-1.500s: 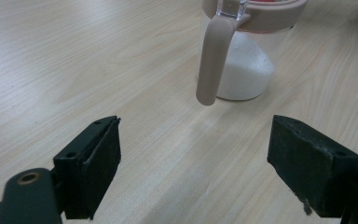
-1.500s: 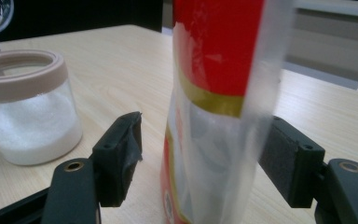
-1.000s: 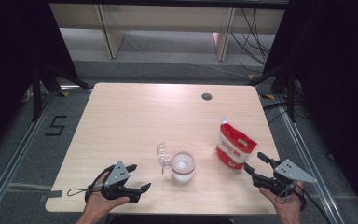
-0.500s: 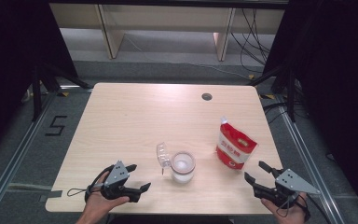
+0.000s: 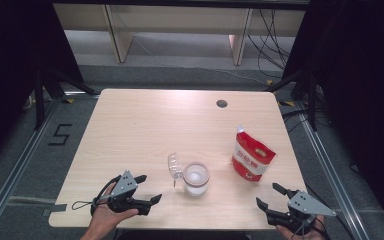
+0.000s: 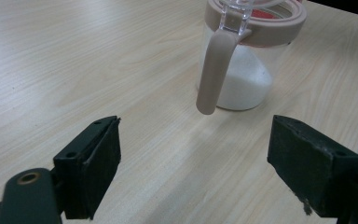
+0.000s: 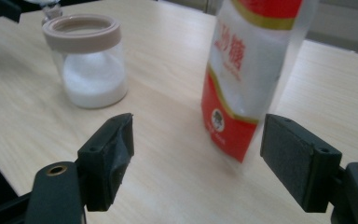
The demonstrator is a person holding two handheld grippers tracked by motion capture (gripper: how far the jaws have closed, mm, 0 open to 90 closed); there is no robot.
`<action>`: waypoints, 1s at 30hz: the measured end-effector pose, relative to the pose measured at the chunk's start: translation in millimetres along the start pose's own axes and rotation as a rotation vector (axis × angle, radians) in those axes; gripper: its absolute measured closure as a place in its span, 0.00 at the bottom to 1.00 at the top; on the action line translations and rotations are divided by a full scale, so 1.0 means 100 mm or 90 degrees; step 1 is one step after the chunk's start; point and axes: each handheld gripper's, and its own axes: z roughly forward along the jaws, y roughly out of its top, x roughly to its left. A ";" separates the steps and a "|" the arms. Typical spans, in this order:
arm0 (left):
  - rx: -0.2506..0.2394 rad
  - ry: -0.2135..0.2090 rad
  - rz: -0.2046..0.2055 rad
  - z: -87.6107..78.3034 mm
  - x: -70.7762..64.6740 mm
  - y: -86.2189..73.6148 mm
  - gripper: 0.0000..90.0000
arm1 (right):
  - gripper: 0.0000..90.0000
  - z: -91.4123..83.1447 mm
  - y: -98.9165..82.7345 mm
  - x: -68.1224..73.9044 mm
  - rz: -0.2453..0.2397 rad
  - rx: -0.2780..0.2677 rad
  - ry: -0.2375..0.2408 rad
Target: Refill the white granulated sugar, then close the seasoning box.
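A glass jar [image 5: 196,178] with a pink rim holds white powder; its clear lid [image 5: 176,167] is flipped open to the left. A red-and-white pouch [image 5: 252,159] stands upright to its right. My left gripper [image 5: 150,188] rests open near the front edge, left of the jar and pointing at it; in the left gripper view the jar [image 6: 242,70] stands beyond the open left gripper [image 6: 193,158]. My right gripper [image 5: 267,194] is open in front of the pouch, apart from it. Its jaws have just been opening, with nothing between them. In the right gripper view the pouch [image 7: 251,70] and jar [image 7: 86,65] stand ahead of the right gripper [image 7: 196,158].
The wooden table [image 5: 145,125] has a dark cable hole [image 5: 222,103] at its far right. Both hands sit at the table's near edge. Dark stands and cables surround the table on the floor.
My right gripper has drawn back from the pouch toward the near table edge and its jaws stand a little wider. The left gripper, jar and pouch have not moved.
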 end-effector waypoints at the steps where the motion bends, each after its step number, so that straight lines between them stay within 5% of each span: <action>1: 0.002 0.002 0.009 -0.01 0.01 0.01 0.19 | 0.28 -0.02 -0.01 0.04 0.022 0.016 -0.001; 9: 0.005 -0.002 0.018 -0.03 0.02 0.01 0.19 | 0.26 0.03 -0.04 0.08 -0.012 0.028 0.036; 14: 0.006 -0.002 0.019 -0.03 0.03 0.01 0.19 | 0.26 0.03 -0.06 0.11 -0.036 0.039 0.032; 17: 0.006 -0.002 0.019 -0.03 0.03 0.01 0.19 | 0.26 0.04 -0.07 0.18 -0.012 0.056 0.044; 21: 0.006 -0.002 0.020 -0.03 0.03 0.01 0.19 | 0.26 0.05 -0.07 0.15 -0.044 0.050 0.041; 28: 0.004 0.000 0.002 -0.03 0.01 0.01 0.19 | 0.26 0.08 -0.08 0.13 -0.042 0.053 0.045; 30: -0.006 -0.002 -0.009 -0.03 0.01 0.02 0.19 | 0.26 0.07 -0.09 0.16 -0.022 0.066 0.048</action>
